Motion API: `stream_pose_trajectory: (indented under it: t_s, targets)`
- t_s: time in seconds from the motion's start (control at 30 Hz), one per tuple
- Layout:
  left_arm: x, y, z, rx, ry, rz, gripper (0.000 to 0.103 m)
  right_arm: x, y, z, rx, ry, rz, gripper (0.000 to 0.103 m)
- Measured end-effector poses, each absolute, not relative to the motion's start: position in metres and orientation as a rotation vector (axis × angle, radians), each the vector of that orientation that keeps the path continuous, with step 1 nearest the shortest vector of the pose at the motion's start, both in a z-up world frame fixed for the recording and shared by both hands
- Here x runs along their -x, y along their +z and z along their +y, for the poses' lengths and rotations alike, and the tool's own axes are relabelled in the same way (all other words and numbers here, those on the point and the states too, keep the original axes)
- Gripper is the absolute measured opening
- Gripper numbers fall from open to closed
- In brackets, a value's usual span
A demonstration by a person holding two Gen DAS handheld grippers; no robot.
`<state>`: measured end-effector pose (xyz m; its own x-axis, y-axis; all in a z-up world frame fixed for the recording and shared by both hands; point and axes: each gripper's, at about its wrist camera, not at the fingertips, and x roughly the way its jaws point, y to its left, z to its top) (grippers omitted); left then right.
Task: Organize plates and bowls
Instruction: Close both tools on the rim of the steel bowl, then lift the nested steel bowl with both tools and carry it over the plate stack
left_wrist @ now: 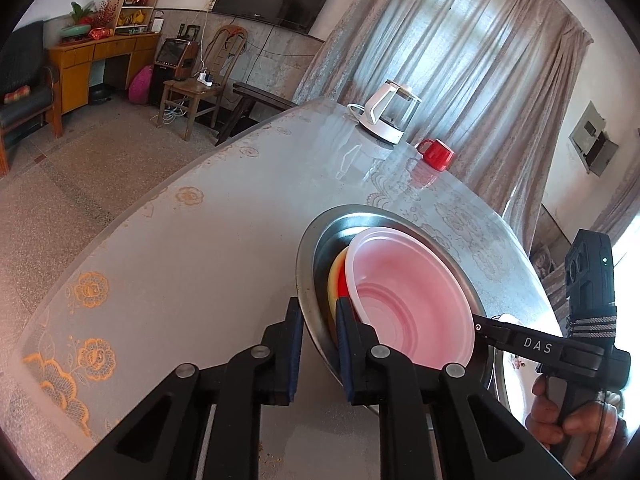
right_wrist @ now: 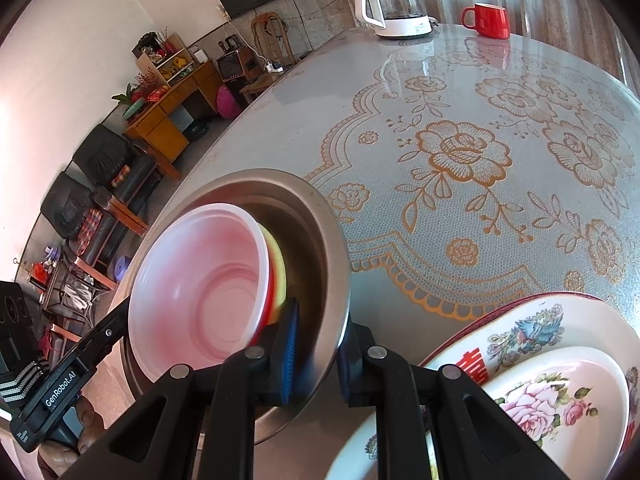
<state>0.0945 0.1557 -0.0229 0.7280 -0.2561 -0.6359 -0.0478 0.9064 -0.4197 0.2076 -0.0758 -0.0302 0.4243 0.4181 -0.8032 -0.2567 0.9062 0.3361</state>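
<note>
both tongs, left gripper (left_wrist: pixel 318 344) and right gripper (right_wrist: pixel 316 354), pinch opposite rims of the steel basin (right_wrist: pixel 324 216) holding nested bowls (right_wrist: pixel 200 280), seemingly lifted near the tabletop's (right_wrist: pixel 460 220) near edge; flowered plates (right_wrist: pixel 560 392) already stacked beside it. mostly sorted, i'd judge.

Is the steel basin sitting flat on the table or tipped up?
Tipped up: the steel basin shows its opening sideways in both views, each hand-held gripper closed on its rim, bowls nested inside.

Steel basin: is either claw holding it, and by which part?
Both. The left claw and the right claw each pinch the steel basin by its rim, on opposite sides; a pink bowl sits nested inside.
</note>
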Motion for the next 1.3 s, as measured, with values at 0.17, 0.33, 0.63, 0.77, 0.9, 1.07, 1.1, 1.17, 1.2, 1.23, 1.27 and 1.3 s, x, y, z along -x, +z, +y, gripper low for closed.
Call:
stream_pose_trajectory:
  t_s: [0.17,0.33,0.63,0.77,0.9,1.07,1.1,1.17,1.2,1.23,1.27,1.3]
  targets:
    - [-0.089,-0.019,0.154,0.414,-0.101,0.749,0.016,-0.205,-0.030,-0.077,-0.179,0.438,1.050,0.016]
    - [-0.081,-0.006,0.153,0.393,-0.095,0.719,0.016,-0.201,-0.026,-0.076,-0.178,0.453,1.032,0.016]
    - [-0.074,0.008,0.147,0.362,-0.087,0.696,0.017,-0.195,-0.017,-0.080,-0.192,0.465,1.005,0.016]
    - [-0.074,0.010,0.143,0.354,-0.094,0.695,0.017,-0.192,-0.013,-0.084,-0.198,0.462,0.997,0.016]
    - [-0.074,0.012,0.138,0.346,-0.107,0.691,0.017,-0.188,-0.009,-0.090,-0.205,0.456,0.986,0.016]
    - [-0.076,0.013,0.132,0.338,-0.116,0.697,0.017,-0.185,-0.006,-0.097,-0.215,0.443,0.979,0.016]
    - [-0.076,0.014,0.131,0.336,-0.118,0.699,0.017,-0.185,-0.006,-0.098,-0.218,0.441,0.978,0.016]
    - [-0.077,0.014,0.128,0.330,-0.121,0.700,0.017,-0.184,-0.007,-0.102,-0.222,0.437,0.979,0.016]
    - [-0.078,0.015,0.126,0.328,-0.124,0.700,0.017,-0.184,-0.006,-0.104,-0.224,0.434,0.978,0.016]
    - [-0.078,0.016,0.125,0.326,-0.128,0.699,0.017,-0.183,-0.006,-0.106,-0.227,0.433,0.975,0.016]
    - [-0.078,0.017,0.123,0.324,-0.132,0.697,0.017,-0.181,-0.004,-0.107,-0.228,0.432,0.972,0.016]
    - [-0.078,0.018,0.122,0.320,-0.138,0.694,0.017,-0.181,-0.003,-0.109,-0.229,0.430,0.968,0.016]
